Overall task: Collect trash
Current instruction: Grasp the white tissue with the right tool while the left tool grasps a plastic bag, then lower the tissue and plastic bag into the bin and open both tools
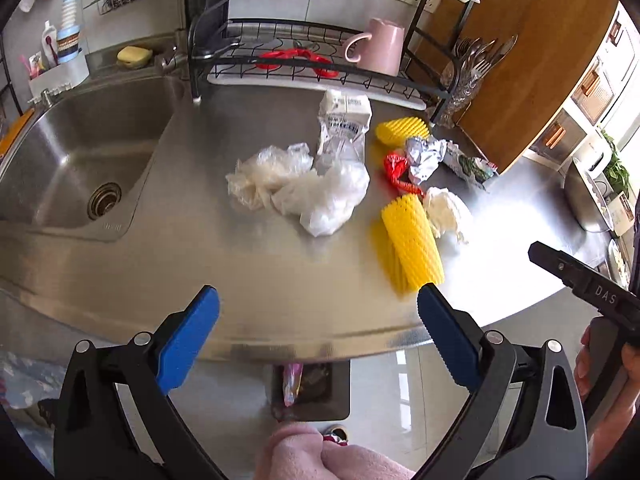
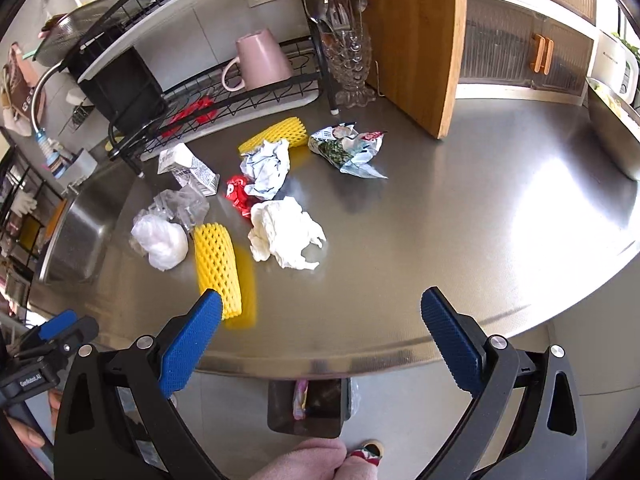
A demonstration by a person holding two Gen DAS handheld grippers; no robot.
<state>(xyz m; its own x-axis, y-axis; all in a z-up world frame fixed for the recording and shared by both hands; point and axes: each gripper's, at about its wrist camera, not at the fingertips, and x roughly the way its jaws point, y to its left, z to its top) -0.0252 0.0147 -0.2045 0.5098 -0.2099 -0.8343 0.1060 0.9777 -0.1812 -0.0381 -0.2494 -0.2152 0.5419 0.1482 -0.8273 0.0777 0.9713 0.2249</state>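
Observation:
Trash lies on the steel counter (image 1: 248, 280): a yellow foam net (image 1: 412, 236) (image 2: 218, 266), crumpled white tissue (image 1: 446, 210) (image 2: 284, 234), clear and white plastic bags (image 1: 300, 184) (image 2: 164, 232), a flattened carton (image 1: 344, 120) (image 2: 188, 170), a red wrapper (image 1: 396, 170) (image 2: 236, 194), a crumpled foil wrapper (image 1: 424, 156) (image 2: 266, 168), a second yellow net (image 1: 402, 130) (image 2: 276, 136) and a green snack bag (image 2: 346, 148). My left gripper (image 1: 318, 314) is open and empty at the counter's front edge. My right gripper (image 2: 320, 316) is open and empty, near the first net.
A sink (image 1: 80, 160) is at the left. A dish rack (image 1: 312, 68) with a pink mug (image 1: 380, 46), a glass cutlery holder (image 2: 348, 60) and a wooden board (image 2: 416, 40) stand behind. A bin (image 2: 308, 408) with trash sits on the floor below the counter edge.

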